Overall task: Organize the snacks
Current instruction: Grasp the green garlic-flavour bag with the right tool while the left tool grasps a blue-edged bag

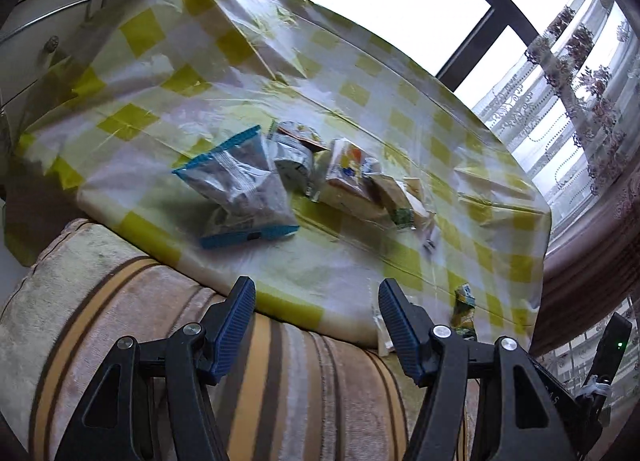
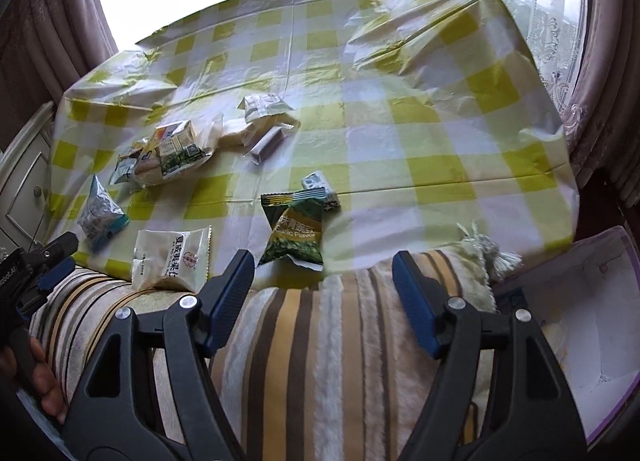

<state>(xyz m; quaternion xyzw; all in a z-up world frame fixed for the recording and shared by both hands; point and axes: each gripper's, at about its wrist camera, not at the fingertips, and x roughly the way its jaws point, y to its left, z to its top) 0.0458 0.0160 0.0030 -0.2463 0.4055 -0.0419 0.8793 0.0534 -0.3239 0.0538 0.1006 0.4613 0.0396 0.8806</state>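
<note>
Nothing sorted yet, by the look of it: snacks (image 2: 176, 153) lie scattered across the table (image 2: 440, 109), a green packet (image 2: 296, 233) nearest, both left gripper (image 1: 316, 321) and right gripper (image 2: 324, 293) spread, empty, back over the cushion (image 2: 320, 361).

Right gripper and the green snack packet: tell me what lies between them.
In the right wrist view, only the striped cushion and bare checked tablecloth separate the open right gripper from the green snack packet.

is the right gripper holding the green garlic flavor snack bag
No, the right gripper is open and empty above the striped cushion, while the green garlic flavor bag lies on the checkered tablecloth ahead of it.
</note>
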